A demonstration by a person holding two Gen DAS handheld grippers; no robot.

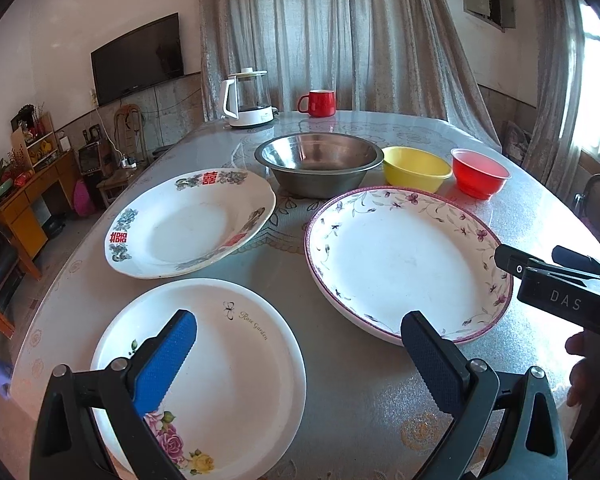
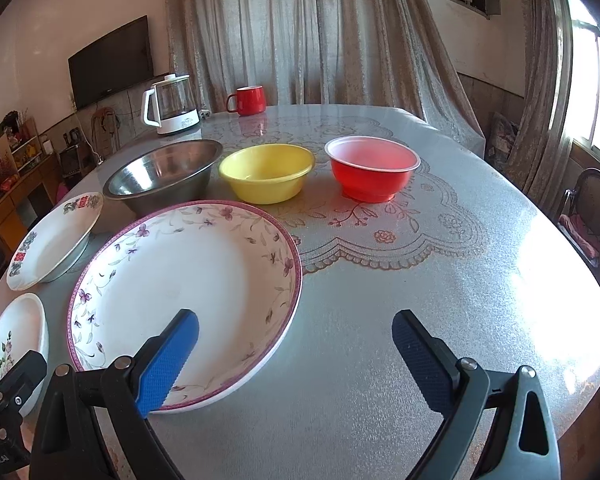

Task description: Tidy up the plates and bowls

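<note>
below both spread-jawed grippers, rose plate (image 1: pixel 236 364) and purple-rimmed plate (image 2: pixel 180 280) sit partly hidden.

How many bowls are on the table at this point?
3, in a row behind the plates: steel bowl on the left, yellow bowl in the middle, red bowl on the right. None looks hidden.

Landmark: purple-rimmed plate (image 2: pixel 184 300). Right of it, bare table (image 2: pixel 440 280), wide clear run to the edge. Behind it, a row blocks passage: steel bowl (image 2: pixel 164 172), yellow bowl (image 2: pixel 266 178), red bowl (image 2: pixel 372 168). Left of it, red-character plate (image 1: pixel 190 222) and rose plate (image 1: pixel 220 372), narrow gaps between.
</note>
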